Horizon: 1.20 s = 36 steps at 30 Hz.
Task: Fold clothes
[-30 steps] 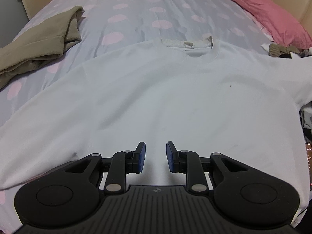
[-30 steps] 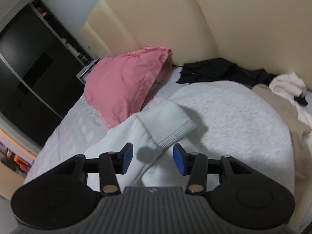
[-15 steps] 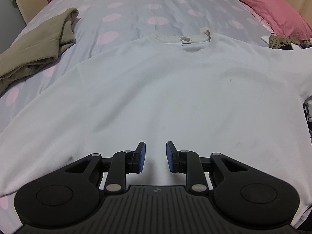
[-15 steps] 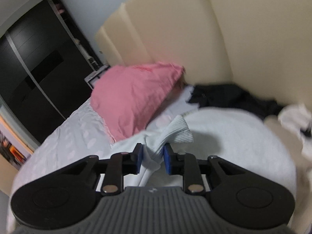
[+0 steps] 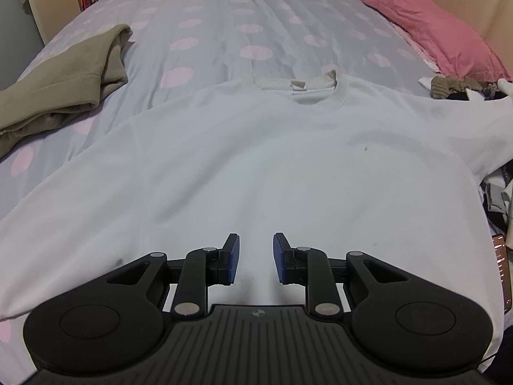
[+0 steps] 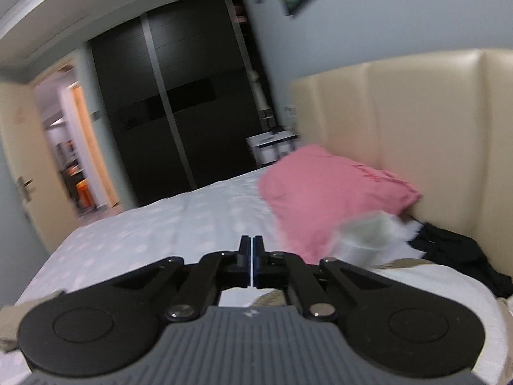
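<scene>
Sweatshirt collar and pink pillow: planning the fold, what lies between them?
Only bare dotted bedspread between collar and pink pillow, left wrist view.

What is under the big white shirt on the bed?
The white sweatshirt lies spread flat on the grey bedspread with pink dots, which shows all around it. Whether anything else hides beneath it cannot be seen, because the cloth covers that part.

One white long-sleeved sweatshirt (image 5: 263, 166), spread flat. One olive-khaki fleece garment (image 5: 61, 86), crumpled. One pink pillow (image 5: 439, 35). One grey bedspread with pink dots (image 5: 224, 32). One small brown knitted item (image 5: 449, 86), kind unclear. One black garment (image 6: 455, 253) beside cream padded headboard (image 6: 416, 122). Two black two-finger grippers: left gripper (image 5: 256, 258), right gripper (image 6: 252, 261).
</scene>
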Tool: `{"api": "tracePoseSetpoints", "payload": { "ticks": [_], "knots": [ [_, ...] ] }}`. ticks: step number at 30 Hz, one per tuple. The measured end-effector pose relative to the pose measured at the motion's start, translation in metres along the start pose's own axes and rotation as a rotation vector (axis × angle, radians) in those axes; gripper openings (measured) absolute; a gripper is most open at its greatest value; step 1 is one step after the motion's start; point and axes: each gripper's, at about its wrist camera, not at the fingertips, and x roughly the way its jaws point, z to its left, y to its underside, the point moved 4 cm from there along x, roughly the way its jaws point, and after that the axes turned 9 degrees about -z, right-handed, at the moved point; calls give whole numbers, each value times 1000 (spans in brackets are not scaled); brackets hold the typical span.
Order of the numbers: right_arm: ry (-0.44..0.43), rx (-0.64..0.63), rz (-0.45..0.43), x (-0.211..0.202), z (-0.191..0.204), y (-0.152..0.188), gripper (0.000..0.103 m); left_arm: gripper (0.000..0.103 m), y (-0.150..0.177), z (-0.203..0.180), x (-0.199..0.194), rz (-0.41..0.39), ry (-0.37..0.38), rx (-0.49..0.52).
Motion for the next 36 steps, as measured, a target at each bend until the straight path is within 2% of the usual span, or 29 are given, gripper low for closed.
{"api": "tracePoseSetpoints", "payload": {
  "ticks": [3, 5, 6, 9, 11, 13, 16, 23, 27, 36],
  "knots": [
    [-17, -57, 45, 1, 32, 3, 1, 21, 0, -1, -6, -12, 5, 2],
    [-11, -61, 71, 3, 41, 8, 2, 21, 0, -1, -10, -18, 6, 6],
    [0, -46, 86, 4, 39, 12, 6, 21, 1, -1, -12, -21, 6, 8],
    [53, 1, 113, 8, 23, 20, 9, 21, 2, 2, -15, -25, 2, 9],
    [100, 37, 120, 9, 4, 25, 18, 21, 3, 4, -16, -25, -2, 4],
    [150, 88, 120, 8, -20, 30, 35, 21, 3, 6, -16, -23, -4, -4],
    [213, 190, 115, 6, -60, 38, 39, 22, 2, 6, -14, -15, -5, -4],
    [336, 405, 122, -4, -130, 72, 40, 22, 5, 1, -5, 10, -22, 27],
    [373, 497, 130, -2, -157, 93, 40, 22, 9, 1, 4, 35, -39, 37],
    [422, 599, 92, 23, -195, 113, 40, 22, 17, -8, 26, 96, -71, 93]
  ]
}}
